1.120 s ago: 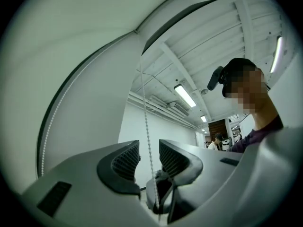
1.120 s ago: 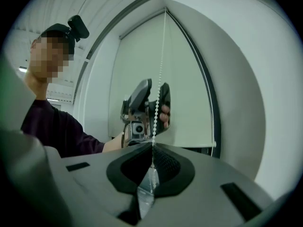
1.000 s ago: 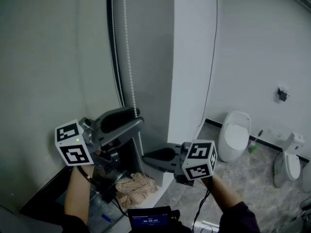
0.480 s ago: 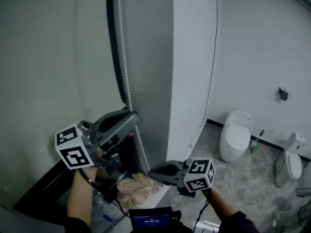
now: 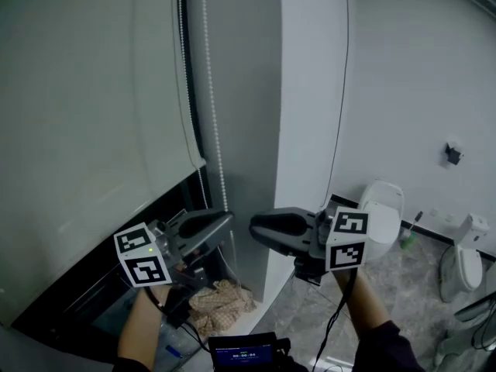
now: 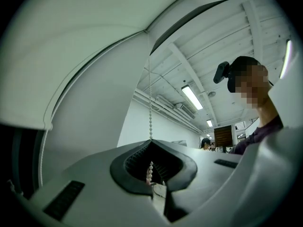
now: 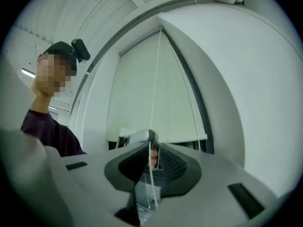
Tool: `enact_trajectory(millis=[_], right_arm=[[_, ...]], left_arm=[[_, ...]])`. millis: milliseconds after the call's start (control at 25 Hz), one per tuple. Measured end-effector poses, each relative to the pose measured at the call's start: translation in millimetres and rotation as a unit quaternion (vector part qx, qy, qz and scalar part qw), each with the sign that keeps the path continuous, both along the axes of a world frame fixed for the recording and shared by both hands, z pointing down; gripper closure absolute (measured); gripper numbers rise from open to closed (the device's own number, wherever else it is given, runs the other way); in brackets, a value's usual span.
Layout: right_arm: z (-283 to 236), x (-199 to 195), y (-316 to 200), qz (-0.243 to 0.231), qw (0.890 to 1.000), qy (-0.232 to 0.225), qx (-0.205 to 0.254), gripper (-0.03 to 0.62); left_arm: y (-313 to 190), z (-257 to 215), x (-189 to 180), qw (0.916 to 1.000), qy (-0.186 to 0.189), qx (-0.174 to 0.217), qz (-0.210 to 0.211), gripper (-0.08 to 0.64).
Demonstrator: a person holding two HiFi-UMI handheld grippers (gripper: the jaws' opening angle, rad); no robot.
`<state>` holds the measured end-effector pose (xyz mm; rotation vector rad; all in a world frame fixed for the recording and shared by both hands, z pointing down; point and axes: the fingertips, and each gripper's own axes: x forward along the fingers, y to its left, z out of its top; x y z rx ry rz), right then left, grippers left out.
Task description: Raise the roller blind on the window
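The pale roller blind [image 5: 85,115] covers the window at left; its bottom bar [image 5: 116,208] hangs above a dark gap. A white bead chain [image 5: 213,130] drops beside it. My left gripper [image 5: 226,219] is shut on that chain, and beads [image 6: 150,171] show between its pads in the left gripper view, with the chain [image 6: 150,112] taut above. My right gripper [image 5: 254,227] sits just right of the left tip, jaws together. In the right gripper view [image 7: 150,144] a thin line runs between its pads; I cannot tell if that is the chain. The blind [image 7: 151,93] fills its background.
A white wall pier [image 5: 310,91] stands right of the window with a black cable [image 5: 339,115] down it. Two toilets [image 5: 380,208] [image 5: 463,254] stand on the tiled floor. A crumpled cloth [image 5: 217,297] lies below the sill. A small screen [image 5: 240,351] sits at the bottom.
My left gripper has moved down with the chain. The blind's bottom bar has risen, uncovering dark glass below it. My right gripper has climbed up beside the left tip.
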<state>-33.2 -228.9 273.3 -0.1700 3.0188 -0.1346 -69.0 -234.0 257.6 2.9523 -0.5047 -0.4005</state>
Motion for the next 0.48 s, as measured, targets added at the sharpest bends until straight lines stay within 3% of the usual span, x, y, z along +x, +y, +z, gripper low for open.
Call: enact_trajectory(millis=[200,480], right_arm=[[-70.1,-3.1,-6.8,-0.007,0.999,-0.046,0.025,0.525],[-127.2,-18.4,-11.6,-0.008,0.995,-0.098,0.031,0.514]], left_arm=[[-0.1,44.0,21.2,0.999,-0.019,-0.038,0.016,0.551],[16.4,118.7,42.6,0.9925,-0.022,-0.108,0.054,0.551]])
